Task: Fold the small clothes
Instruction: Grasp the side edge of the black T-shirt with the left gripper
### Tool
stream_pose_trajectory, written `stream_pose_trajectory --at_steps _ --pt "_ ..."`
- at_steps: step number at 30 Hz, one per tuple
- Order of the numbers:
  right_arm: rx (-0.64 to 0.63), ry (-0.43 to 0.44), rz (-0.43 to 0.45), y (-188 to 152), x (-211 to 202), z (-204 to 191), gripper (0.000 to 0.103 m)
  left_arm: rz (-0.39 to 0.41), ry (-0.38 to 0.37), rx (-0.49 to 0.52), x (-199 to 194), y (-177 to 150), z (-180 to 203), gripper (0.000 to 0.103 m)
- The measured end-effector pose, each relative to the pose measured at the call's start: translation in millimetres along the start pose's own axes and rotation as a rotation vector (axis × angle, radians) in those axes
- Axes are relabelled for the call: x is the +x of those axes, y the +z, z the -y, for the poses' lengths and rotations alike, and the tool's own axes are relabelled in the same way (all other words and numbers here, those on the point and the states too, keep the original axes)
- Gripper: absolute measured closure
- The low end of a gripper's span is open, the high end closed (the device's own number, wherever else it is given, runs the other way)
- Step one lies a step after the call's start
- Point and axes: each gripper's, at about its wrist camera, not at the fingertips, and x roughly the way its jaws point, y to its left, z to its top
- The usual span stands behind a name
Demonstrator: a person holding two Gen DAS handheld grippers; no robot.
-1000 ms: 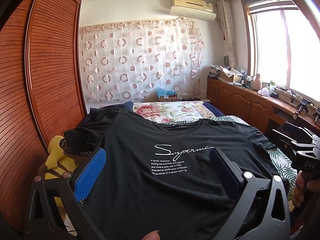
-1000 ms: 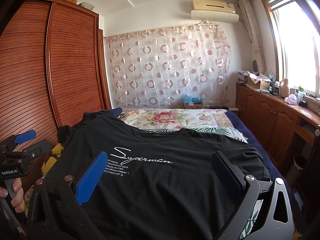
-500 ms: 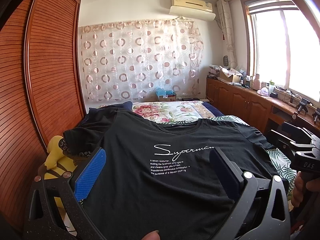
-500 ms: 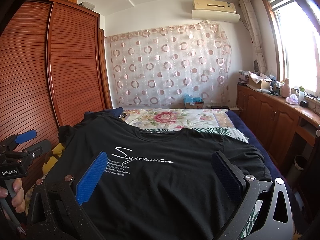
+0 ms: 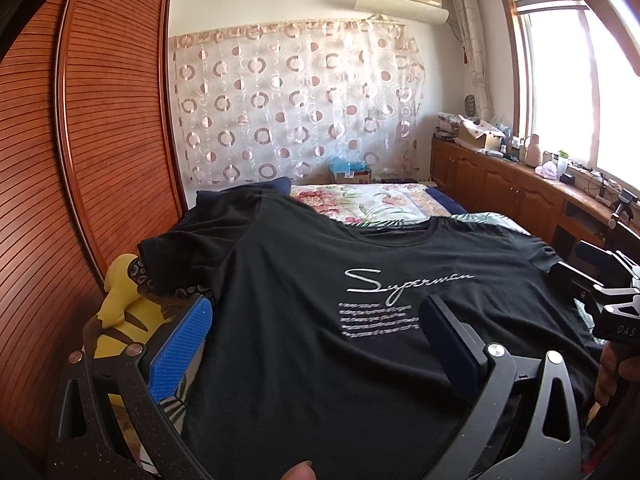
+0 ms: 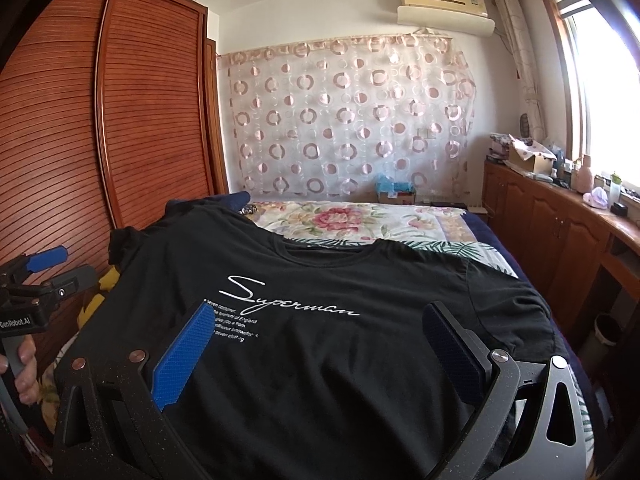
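We see a black T-shirt point(image 5: 320, 320) spread front-up across the bed point(image 5: 384, 204), its neckline toward the far end and its white script print "Superman" point(image 5: 404, 286) readable above several lines of small text. The left sleeve area lies bunched near the wardrobe point(image 5: 100, 140), partly over a yellow item point(image 5: 120, 312) at the bed's edge; what that item is we cannot tell. The left claw point(image 5: 316, 328) hovers over the shirt's lower left portion with its jaws spread wide, one blue pad point(image 5: 180, 348) over the shirt's left margin and the other finger above the printed text; it holds nothing. The right claw point(image 6: 316, 340) likewise stands wide open and empty above the shirt's lower middle, its blue pad point(image 6: 184, 352) covering the start of the small text lines. In the right wrist view we see the left claw's body at the far left, held by a hand point(image 6: 24, 364); in the left wrist view the right claw's body appears at the far right edge. Whether either claw touches the fabric we cannot tell. Beyond the shirt lies a floral bedspread point(image 6: 360, 220), and a circle-patterned curtain point(image 6: 348, 120) hangs on the far wall under an air conditioner point(image 6: 444, 4).
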Motion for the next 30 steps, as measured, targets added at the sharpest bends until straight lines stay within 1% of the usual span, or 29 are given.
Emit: stream_pose_trajectory --at_steps 4,8,14,15,17,18,19,20,22,24,27,29,30 --pt "-0.014 0.011 -0.018 2.5 16.6 -6.6 0.000 -0.041 -0.005 -0.006 17.1 0.1 -22.7 0.000" --pt "-0.033 0.043 -0.050 5.6 34.6 -9.5 0.000 -0.076 -0.007 -0.011 33.7 4.1 -49.1 0.000" --pt "-0.055 0.087 -0.074 17.2 49.9 -9.0 0.000 -0.103 0.004 -0.050 56.1 13.6 -96.0 0.000" --pt "-0.056 0.101 -0.079 18.9 51.1 -8.4 0.000 -0.109 -0.001 -0.064 61.1 16.0 -106.5 0.002" --pt "-0.060 0.144 -0.088 21.1 52.1 -3.8 0.000 -0.123 0.008 -0.074 69.0 19.0 -120.8 0.009" --pt "-0.065 0.181 -0.094 22.5 51.7 -3.3 0.000 -0.133 0.020 -0.075 74.7 22.1 -129.4 0.016" --pt "-0.072 0.197 -0.098 20.6 50.7 -0.4 0.000 -0.140 0.029 -0.072 78.2 24.8 -133.7 0.021" --pt "-0.085 0.195 -0.103 20.2 50.4 0.8 0.000 -0.148 0.032 -0.067 82.3 26.9 -138.1 0.023" --pt "-0.098 0.196 -0.119 17.5 50.6 5.6 0.000 -0.171 0.034 -0.070 93.3 32.5 -148.3 0.035" --pt "-0.099 0.209 -0.138 19.3 51.3 9.8 0.000 -0.201 0.035 -0.089 105.1 36.6 -160.5 0.041" --pt "-0.116 0.211 -0.151 24.6 51.1 18.3 0.000 -0.233 0.038 -0.120 121.8 40.6 -175.9 0.042" --pt "-0.122 0.213 -0.147 25.9 49.8 18.2 0.000 -0.255 0.032 -0.131 130.7 41.2 -183.1 0.050" --pt "-0.125 0.213 -0.145 28.6 50.2 19.1 0.000 -0.269 0.020 -0.139 135.7 40.7 -186.4 0.057"
